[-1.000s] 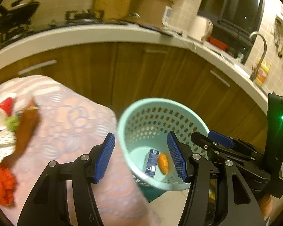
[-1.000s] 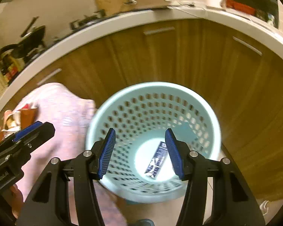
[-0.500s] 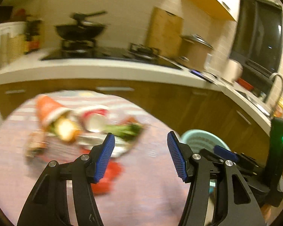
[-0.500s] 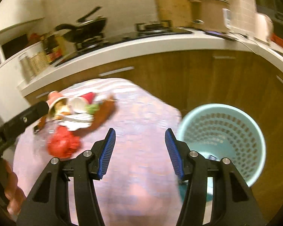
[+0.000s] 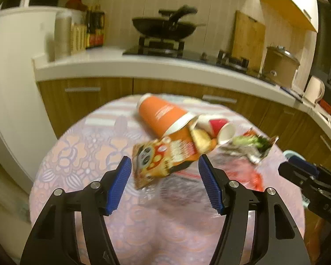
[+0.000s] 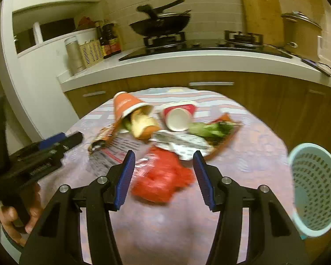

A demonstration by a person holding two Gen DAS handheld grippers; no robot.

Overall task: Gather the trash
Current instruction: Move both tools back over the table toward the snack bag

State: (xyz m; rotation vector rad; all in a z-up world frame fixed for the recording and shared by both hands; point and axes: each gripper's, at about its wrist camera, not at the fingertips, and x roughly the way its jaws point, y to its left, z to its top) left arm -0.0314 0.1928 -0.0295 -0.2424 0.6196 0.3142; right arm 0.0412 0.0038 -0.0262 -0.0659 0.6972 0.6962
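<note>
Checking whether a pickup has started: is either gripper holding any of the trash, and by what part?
Nothing is held. The left gripper, jaws opening, and the right gripper, jaws apart, are both empty above the table's litter.

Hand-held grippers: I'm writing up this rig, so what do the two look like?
Both match. The left hand-held gripper and right hand-held gripper have black, angular plastic frames with triangular cut-outs and silver screw heads. Their fingers carry ribbed blue pads. White lettering marks the body; it is too blurred to read. No cables or sleeves show.
</note>
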